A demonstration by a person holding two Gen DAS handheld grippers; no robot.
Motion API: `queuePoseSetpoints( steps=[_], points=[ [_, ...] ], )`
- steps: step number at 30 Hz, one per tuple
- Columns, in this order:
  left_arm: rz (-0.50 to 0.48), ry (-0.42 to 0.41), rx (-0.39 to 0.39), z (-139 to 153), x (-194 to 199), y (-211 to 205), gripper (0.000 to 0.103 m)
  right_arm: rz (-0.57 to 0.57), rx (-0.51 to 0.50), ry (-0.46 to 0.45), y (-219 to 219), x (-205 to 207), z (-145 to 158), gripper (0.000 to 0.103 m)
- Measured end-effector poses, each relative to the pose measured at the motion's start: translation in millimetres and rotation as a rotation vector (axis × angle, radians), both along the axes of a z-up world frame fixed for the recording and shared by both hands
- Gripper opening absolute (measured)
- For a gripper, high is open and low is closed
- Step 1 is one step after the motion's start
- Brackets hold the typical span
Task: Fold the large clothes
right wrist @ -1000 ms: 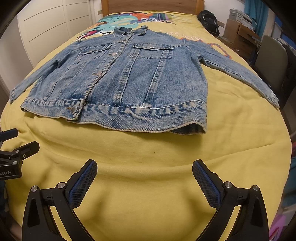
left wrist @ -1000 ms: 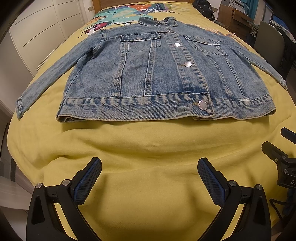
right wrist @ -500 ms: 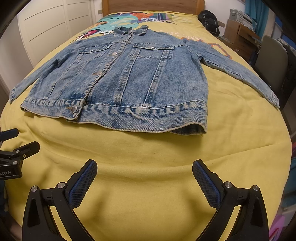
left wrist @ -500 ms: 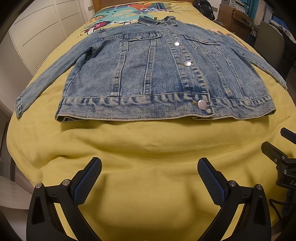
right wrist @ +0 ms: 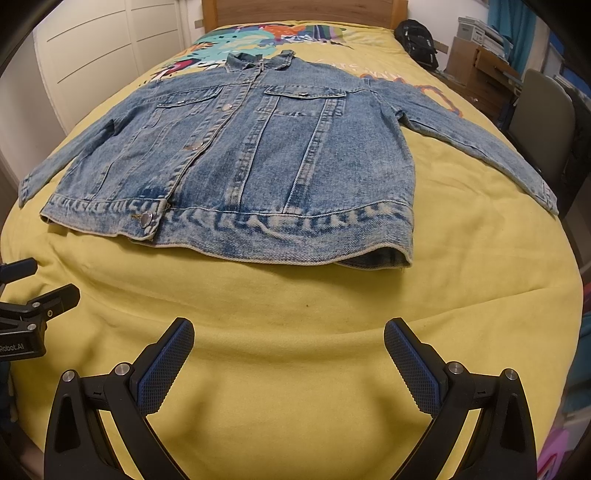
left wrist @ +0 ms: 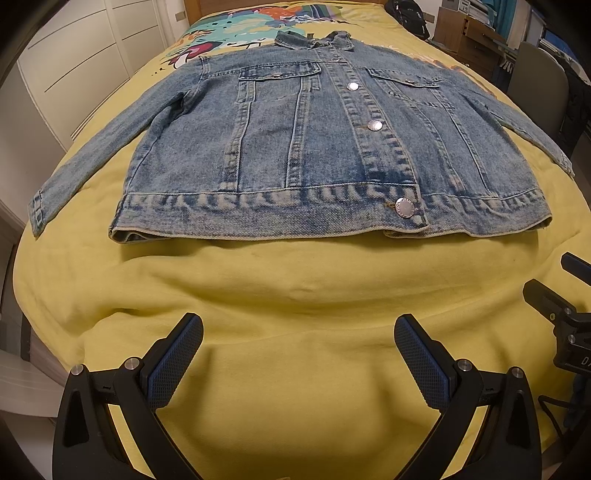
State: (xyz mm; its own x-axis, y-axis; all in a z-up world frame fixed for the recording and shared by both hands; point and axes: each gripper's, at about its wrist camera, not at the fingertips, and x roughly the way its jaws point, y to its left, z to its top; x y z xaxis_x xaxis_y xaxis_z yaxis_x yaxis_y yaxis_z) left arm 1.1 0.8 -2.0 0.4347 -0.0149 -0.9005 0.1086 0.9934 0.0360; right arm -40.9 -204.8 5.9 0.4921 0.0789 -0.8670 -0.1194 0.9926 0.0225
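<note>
A blue denim jacket (left wrist: 317, 147) lies flat and buttoned, front up, on a yellow bedspread (left wrist: 295, 295), collar at the far end, both sleeves spread out to the sides. It also shows in the right wrist view (right wrist: 251, 162). My left gripper (left wrist: 298, 332) is open and empty, above the bare bedspread short of the jacket's hem. My right gripper (right wrist: 289, 334) is open and empty, also short of the hem. Each gripper shows at the edge of the other's view: the right one (left wrist: 554, 306) and the left one (right wrist: 40, 295).
A white wardrobe (left wrist: 85, 55) stands left of the bed. A wooden headboard (right wrist: 303, 11) is at the far end. A black bag (right wrist: 417, 40) lies at the far right corner. A chair (right wrist: 543, 122) and cardboard boxes (right wrist: 476, 62) stand on the right.
Both grippers have stayed open and almost still; the left wrist view has shifted very slightly. The jacket has not moved.
</note>
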Motion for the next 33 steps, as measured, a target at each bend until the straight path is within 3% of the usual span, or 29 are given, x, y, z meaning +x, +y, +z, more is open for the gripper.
queuePoseSetpoints(
  steps=[20,26,33],
  points=[
    [-0.008,-0.026,-0.017,19.1,19.8,6.4,0.102,-0.054,0.057,-0.032,-34.5,28.1,19.1,0.103],
    [-0.023,-0.041,0.023,34.3,38.8,2.8,0.102,-0.15,0.095,-0.073,-86.6,61.6,36.0,0.103],
    [-0.001,-0.043,0.032,41.7,67.5,-0.8,0.102,-0.357,0.134,-0.087,-182.0,108.9,34.6,0.103]
  ],
)
